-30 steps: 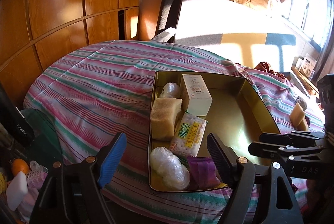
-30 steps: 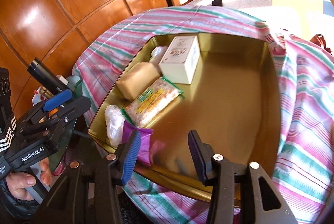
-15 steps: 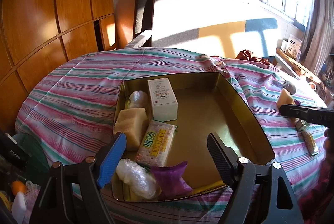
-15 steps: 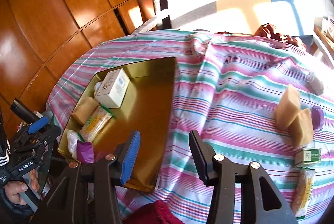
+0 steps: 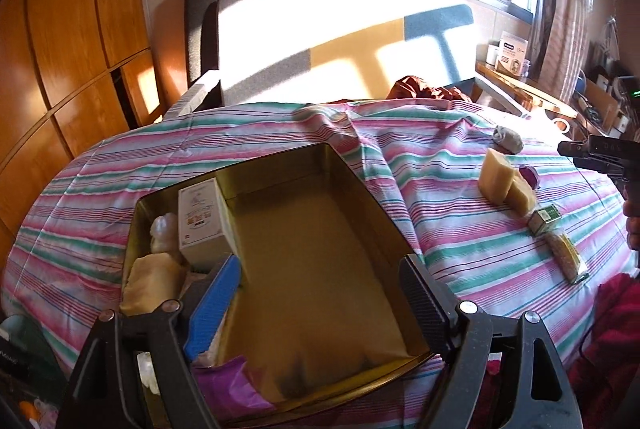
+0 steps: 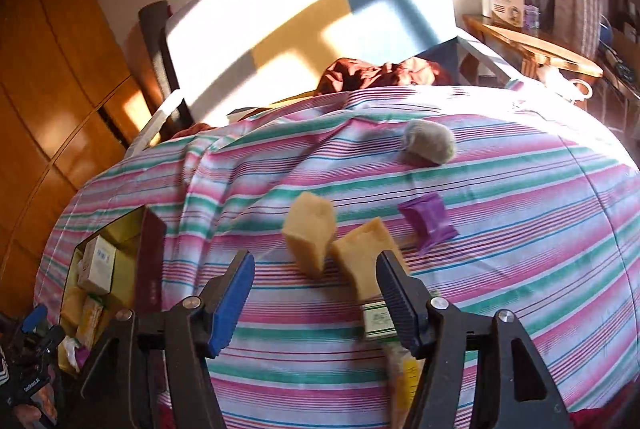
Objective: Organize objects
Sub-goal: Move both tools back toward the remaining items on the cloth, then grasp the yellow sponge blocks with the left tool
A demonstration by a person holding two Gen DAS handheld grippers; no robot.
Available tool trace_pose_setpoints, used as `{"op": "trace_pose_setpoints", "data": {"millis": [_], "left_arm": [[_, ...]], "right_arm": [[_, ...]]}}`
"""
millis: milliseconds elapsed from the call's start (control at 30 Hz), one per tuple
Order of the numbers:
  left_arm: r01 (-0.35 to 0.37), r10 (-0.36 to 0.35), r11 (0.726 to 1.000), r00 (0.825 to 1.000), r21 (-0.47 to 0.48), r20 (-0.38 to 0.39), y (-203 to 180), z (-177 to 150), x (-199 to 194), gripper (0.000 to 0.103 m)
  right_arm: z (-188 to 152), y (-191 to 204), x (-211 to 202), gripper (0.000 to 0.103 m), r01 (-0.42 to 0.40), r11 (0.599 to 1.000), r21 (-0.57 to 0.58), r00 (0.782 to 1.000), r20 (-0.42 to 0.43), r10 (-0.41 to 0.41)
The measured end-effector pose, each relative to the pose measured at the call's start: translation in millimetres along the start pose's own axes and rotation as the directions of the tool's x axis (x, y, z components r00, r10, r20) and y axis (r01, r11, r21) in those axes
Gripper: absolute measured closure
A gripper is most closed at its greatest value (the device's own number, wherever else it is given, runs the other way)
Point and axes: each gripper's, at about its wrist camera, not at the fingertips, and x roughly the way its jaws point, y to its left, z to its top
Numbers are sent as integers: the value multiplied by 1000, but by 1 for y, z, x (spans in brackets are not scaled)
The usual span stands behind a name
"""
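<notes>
A gold tin (image 5: 280, 173) lies on the striped cloth and holds a white box (image 5: 200, 221), a tan block (image 5: 152, 281), a clear-wrapped lump (image 5: 164, 229) and a purple packet (image 5: 228, 389) along its left side. My left gripper (image 5: 320, 269) hangs open over the tin's bare floor, holding nothing. My right gripper (image 6: 316, 261) hovers over two tan blocks (image 6: 310, 233) (image 6: 364, 261) on the cloth; its jaws are opening and its pads touch nothing. Near them lie a green-and-white box (image 6: 378, 321), a yellow packet (image 6: 404, 381), a purple packet (image 6: 430, 225) and a grey ball (image 6: 430, 147).
A maroon cloth (image 6: 380, 73) lies bunched at the table's far edge, before a sunlit bed. Wooden wardrobe panels (image 5: 72, 49) fill the left. A shelf with boxes (image 5: 512, 53) runs under the window. The tin (image 6: 154, 257) shows at the right wrist view's left.
My right gripper has swung right, from over the tin to over the loose items, and its jaws have widened. My left gripper has shifted right over the tin and stayed open.
</notes>
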Motion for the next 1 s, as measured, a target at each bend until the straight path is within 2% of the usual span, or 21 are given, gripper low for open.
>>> {"op": "trace_pose_setpoints", "data": {"millis": [100,200,267,333,400,667,767,1000], "left_arm": [[36,-36,999,999,27,-8,-20,9,10,21],[74,-73,996,997,45,-26,-41,18,21,21],[99,-97,994,994,53,-45,-55,25,30,21],[121,-118,991,991,63,-59,-71,31,39,21],[147,-141,986,987,74,-76,-87,37,48,21],[237,-224,969,963,75,-150,-147,60,95,21],[266,-251,962,953,70,-168,-167,68,111,17],[303,-292,952,935,29,-200,-200,95,154,15]], "right_arm": [[6,-47,-1,38,75,990,116,997,26,-79],[3,-87,2,38,114,969,219,991,36,-125],[-5,-110,6,38,118,950,288,991,29,-132],[-13,-125,12,38,98,930,355,995,-1,-104],[-15,-131,14,38,87,915,393,996,-11,-90],[-15,-125,16,38,55,922,384,998,-13,-54],[-16,-127,16,38,38,919,393,999,-10,-37],[-17,-127,22,38,15,918,396,999,-31,-3]]}}
